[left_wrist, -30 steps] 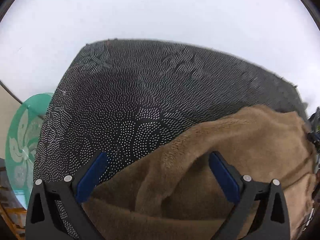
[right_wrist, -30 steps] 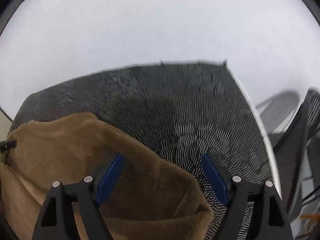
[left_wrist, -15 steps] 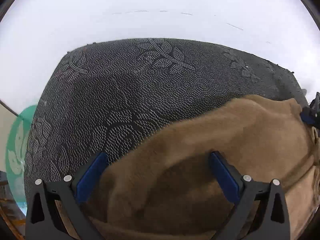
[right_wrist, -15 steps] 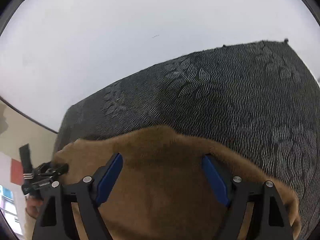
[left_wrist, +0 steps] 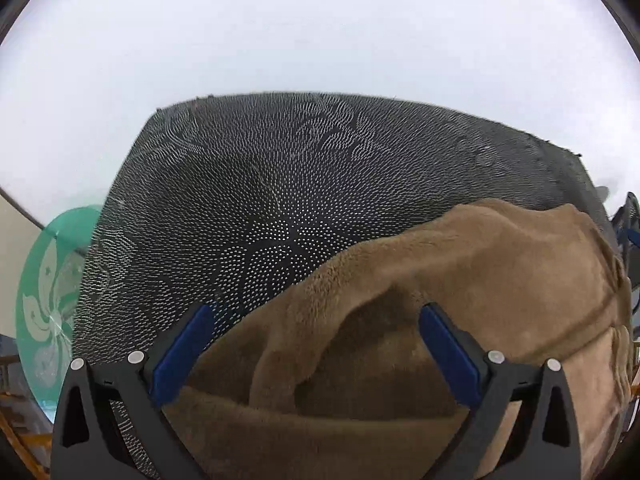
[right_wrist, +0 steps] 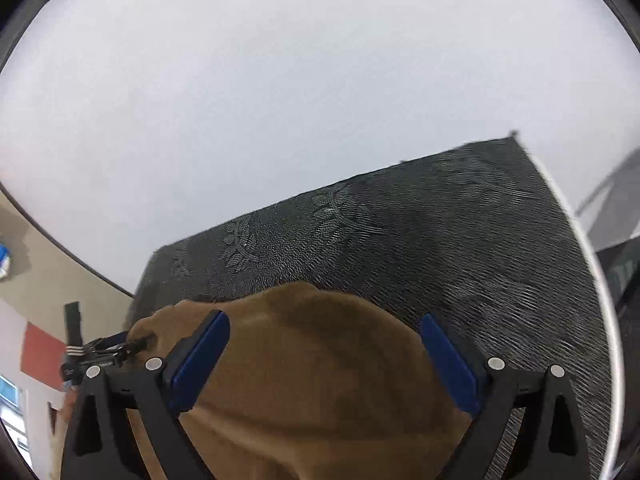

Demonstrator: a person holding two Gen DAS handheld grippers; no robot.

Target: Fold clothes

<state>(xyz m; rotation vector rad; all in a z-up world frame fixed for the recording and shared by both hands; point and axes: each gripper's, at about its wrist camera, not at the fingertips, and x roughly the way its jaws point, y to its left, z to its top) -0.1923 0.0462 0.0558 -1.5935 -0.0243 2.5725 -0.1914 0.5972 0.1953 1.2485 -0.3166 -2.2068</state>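
Since the earlier frame your right gripper (right_wrist: 323, 356) has swung left, its jaws just opening further, spread wide with nothing gripped. The left gripper (left_wrist: 316, 346) likewise stands wide, empty. The brown fleece garment (left_wrist: 460, 300) lies bunched on the dark patterned mat (left_wrist: 280, 184). Next, pinch an edge and fold.

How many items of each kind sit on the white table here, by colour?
Brown fleece garment: 1
Dark patterned mat: 1
Total: 2, both on the white table
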